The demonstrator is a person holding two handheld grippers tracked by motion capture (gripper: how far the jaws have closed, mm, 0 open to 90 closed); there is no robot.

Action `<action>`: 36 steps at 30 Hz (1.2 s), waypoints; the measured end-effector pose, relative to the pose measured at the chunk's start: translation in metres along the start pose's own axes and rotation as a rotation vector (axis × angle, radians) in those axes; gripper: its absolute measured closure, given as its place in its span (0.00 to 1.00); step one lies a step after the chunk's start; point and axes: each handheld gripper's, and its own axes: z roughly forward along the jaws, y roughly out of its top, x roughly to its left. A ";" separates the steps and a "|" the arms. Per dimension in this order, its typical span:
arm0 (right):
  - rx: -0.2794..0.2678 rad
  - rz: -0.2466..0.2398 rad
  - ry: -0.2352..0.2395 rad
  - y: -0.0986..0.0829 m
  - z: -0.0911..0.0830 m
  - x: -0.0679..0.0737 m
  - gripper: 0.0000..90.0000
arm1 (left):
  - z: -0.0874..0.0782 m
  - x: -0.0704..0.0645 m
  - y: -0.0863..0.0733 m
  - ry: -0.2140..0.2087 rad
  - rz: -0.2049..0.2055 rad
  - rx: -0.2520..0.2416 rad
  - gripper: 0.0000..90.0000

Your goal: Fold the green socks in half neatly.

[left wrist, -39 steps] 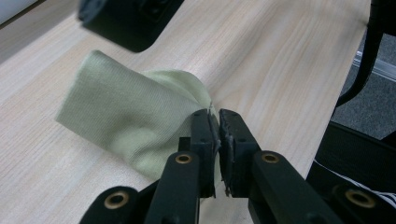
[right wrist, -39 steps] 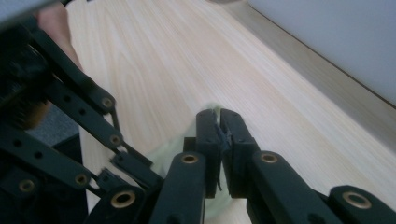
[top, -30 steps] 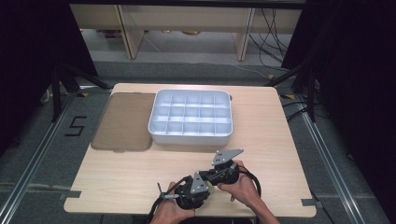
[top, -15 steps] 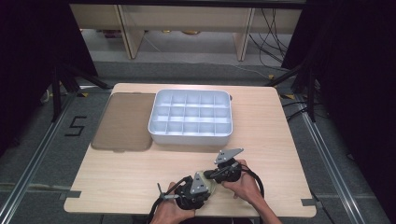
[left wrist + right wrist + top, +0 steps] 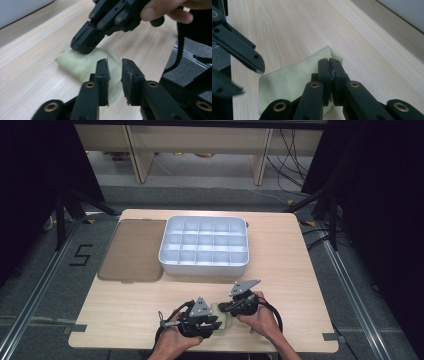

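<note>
1. at the lower middle of the high view, left of the two hands' meeting point, the left gripper (image 5: 212,320) sits at the near edge of the table (image 5: 300,270); in the left gripper view its jaws stand apart, with the pale green cloth (image 5: 82,65) lying beneath and just beyond them, not pinched.
2. the pale green cloth lies flat on the wood in the lower middle of the high view, between the two grippers, well apart from the tray.
3. just right of it, the right gripper (image 5: 227,307) has its jaws pressed together on a far corner of the cloth, as the right gripper view shows at its centre.
4. the step in hand looks like folding or spreading the cloth. to do it well, i judge the left gripper should close on the near edge while the right keeps its corner low, so the fabric does not bunch.
5. edges: the cloth sits close to the table's near edge at the bottom of the frame, so pull away from the person rather than toward.
6. open room: bare wood lies to the lower left and lower right; the brown lid (image 5: 132,250) at centre left and the white compartment tray (image 5: 202,265) at centre bound the far side.
</note>
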 end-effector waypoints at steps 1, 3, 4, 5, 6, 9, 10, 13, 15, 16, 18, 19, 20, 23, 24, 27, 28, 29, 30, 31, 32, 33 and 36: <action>-0.001 -0.003 -0.003 0.000 0.000 0.000 0.98 | 0.002 0.000 -0.002 0.005 -0.009 0.011 0.88; 0.002 0.002 0.000 0.000 0.000 0.001 0.98 | 0.004 -0.001 -0.002 0.005 -0.011 0.021 0.88; -0.001 -0.002 0.001 0.000 0.000 0.000 0.98 | 0.010 -0.001 -0.003 -0.001 0.003 0.030 0.89; -0.001 -0.002 0.001 0.000 0.000 0.000 0.98 | 0.010 -0.001 -0.003 -0.001 0.003 0.030 0.89; 0.002 -0.002 -0.006 0.000 0.000 0.001 0.98 | 0.015 -0.004 -0.005 0.004 0.004 0.049 0.89; 0.001 -0.001 -0.003 0.000 0.000 0.001 0.98 | 0.024 -0.004 -0.010 0.009 0.047 0.081 0.90; 0.000 -0.006 -0.004 0.000 0.000 0.001 0.98 | 0.024 -0.004 -0.009 0.008 0.040 0.079 0.91; -0.005 -0.022 0.000 0.000 0.001 0.000 0.98 | 0.024 -0.005 -0.010 0.014 0.042 0.080 0.92; -0.006 -0.022 0.000 0.000 0.001 0.000 0.98 | 0.024 -0.005 -0.010 0.017 0.048 0.083 0.92; -0.007 -0.026 -0.002 0.000 0.001 0.000 0.98 | 0.024 -0.005 -0.009 0.021 0.050 0.086 0.92; -0.004 -0.016 -0.005 0.000 0.000 0.000 0.98 | 0.025 -0.006 -0.010 0.031 0.039 0.085 0.92; -0.004 -0.016 -0.005 0.000 0.000 0.000 0.98 | 0.025 -0.006 -0.010 0.031 0.039 0.085 0.92; -0.006 -0.019 -0.005 0.000 0.000 0.000 0.98 | 0.025 -0.006 -0.010 0.026 0.040 0.080 0.93; -0.012 -0.006 -0.003 0.000 0.000 0.000 0.97 | 0.024 -0.005 -0.010 0.022 0.051 0.084 0.93; -0.009 -0.015 -0.003 0.000 -0.001 -0.001 0.97 | 0.024 -0.005 -0.010 0.023 0.052 0.083 0.93; -0.008 -0.006 -0.009 0.000 -0.002 -0.002 0.97 | 0.025 -0.006 -0.010 0.026 0.052 0.084 0.93; -0.012 -0.002 -0.017 -0.001 -0.002 -0.003 0.97 | 0.025 -0.006 -0.010 0.034 0.039 0.087 0.93; -0.007 -0.005 -0.023 -0.001 -0.003 -0.004 0.97 | 0.025 -0.007 -0.010 0.027 0.039 0.085 0.93; -0.004 -0.001 -0.035 -0.001 -0.003 -0.005 0.96 | 0.025 -0.007 -0.010 0.028 0.035 0.083 0.93; -0.007 0.003 -0.046 -0.002 -0.003 -0.007 0.96 | 0.026 -0.008 -0.010 0.027 0.024 0.075 0.93; -0.004 0.009 -0.048 -0.002 -0.004 -0.008 0.96 | 0.025 -0.007 -0.010 0.028 0.036 0.086 0.93; -0.010 0.013 -0.057 -0.002 -0.004 -0.008 0.96 | 0.025 -0.007 -0.010 0.030 0.040 0.088 0.93; -0.029 0.024 -0.060 0.001 -0.011 -0.009 0.95 | 0.025 -0.007 -0.009 0.031 0.061 0.094 0.93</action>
